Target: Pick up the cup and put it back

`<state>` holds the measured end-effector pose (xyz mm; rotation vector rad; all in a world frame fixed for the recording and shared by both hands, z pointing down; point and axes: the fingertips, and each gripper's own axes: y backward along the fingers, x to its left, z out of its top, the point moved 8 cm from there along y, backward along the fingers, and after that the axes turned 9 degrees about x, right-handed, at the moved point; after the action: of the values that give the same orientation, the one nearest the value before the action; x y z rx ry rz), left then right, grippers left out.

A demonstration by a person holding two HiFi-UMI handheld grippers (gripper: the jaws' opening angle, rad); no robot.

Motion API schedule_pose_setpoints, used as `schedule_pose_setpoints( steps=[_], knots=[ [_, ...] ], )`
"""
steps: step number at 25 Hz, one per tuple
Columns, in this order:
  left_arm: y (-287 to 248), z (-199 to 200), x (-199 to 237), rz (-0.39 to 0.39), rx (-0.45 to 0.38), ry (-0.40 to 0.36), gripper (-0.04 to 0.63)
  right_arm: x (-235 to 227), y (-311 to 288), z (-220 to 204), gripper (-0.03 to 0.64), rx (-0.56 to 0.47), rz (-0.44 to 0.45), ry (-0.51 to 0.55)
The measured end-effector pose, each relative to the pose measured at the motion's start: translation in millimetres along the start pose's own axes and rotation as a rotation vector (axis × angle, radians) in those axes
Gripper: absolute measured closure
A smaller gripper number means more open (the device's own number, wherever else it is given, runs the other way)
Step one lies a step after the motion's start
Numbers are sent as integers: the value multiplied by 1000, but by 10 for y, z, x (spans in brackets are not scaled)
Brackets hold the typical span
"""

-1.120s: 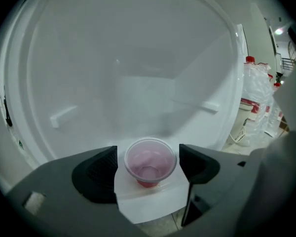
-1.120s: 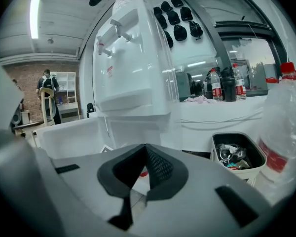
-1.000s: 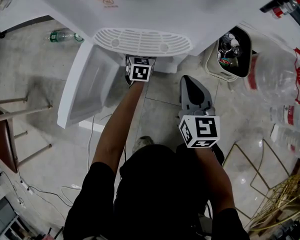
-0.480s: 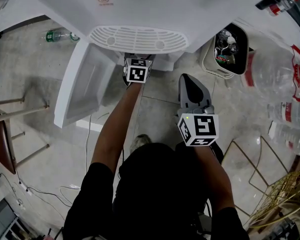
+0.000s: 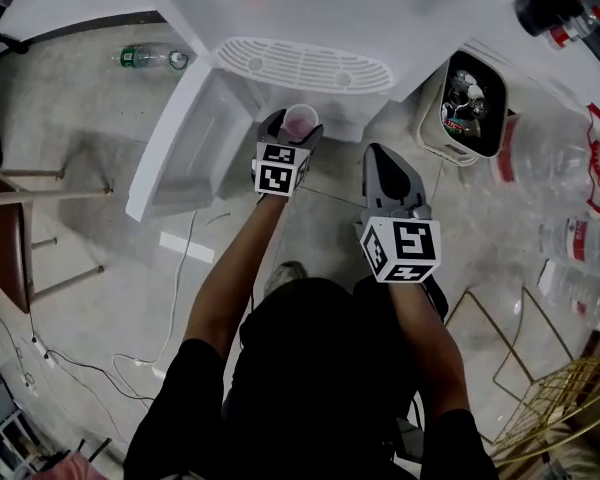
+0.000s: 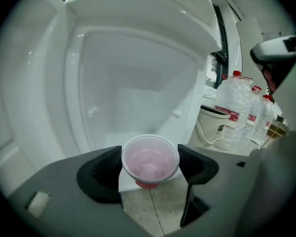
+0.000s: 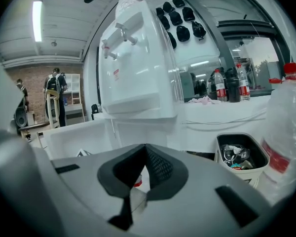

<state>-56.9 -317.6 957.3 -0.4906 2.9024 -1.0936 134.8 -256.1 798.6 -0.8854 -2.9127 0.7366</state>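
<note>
Here the left gripper's jaws clasp the pink cup, seemingly empty, by its sides before the dispenser's open lower compartment. From the cup, the drip tray lies at 12 o'clock, the open door at 9, and the bin at 2. The right gripper is at 4, clenched on nothing, with bottles beyond.

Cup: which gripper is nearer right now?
Left. The left gripper has the cup clamped between its jaws, upright. The right gripper is off to the cup's right, apart from it, jaws together on nothing.
</note>
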Motion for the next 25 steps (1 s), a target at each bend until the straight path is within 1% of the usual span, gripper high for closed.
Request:
schedule_pose_setpoints(
  steps=[5, 9, 14, 19, 23, 25],
  knots=[
    [556, -13, -178, -40, -6, -51, 242, 91, 120, 32, 623, -12, 40, -17],
    [1040, 32, -230, -41, -5, -81, 242, 213, 215, 130, 623, -17, 90, 36],
    [1611, 111, -156, -21, -18, -48, 242, 358, 363, 224, 623, -18, 147, 41],
    [2079, 386, -50, -6, -60, -29, 242, 508, 479, 413, 623, -34, 183, 85],
    [2408, 653, -16, 16, -92, -49, 242, 587, 560, 606, 623, -51, 215, 127],
    [2555, 797, -2, 13, -111, -58, 242, 623, 598, 693, 622, -67, 221, 146]
  ],
)
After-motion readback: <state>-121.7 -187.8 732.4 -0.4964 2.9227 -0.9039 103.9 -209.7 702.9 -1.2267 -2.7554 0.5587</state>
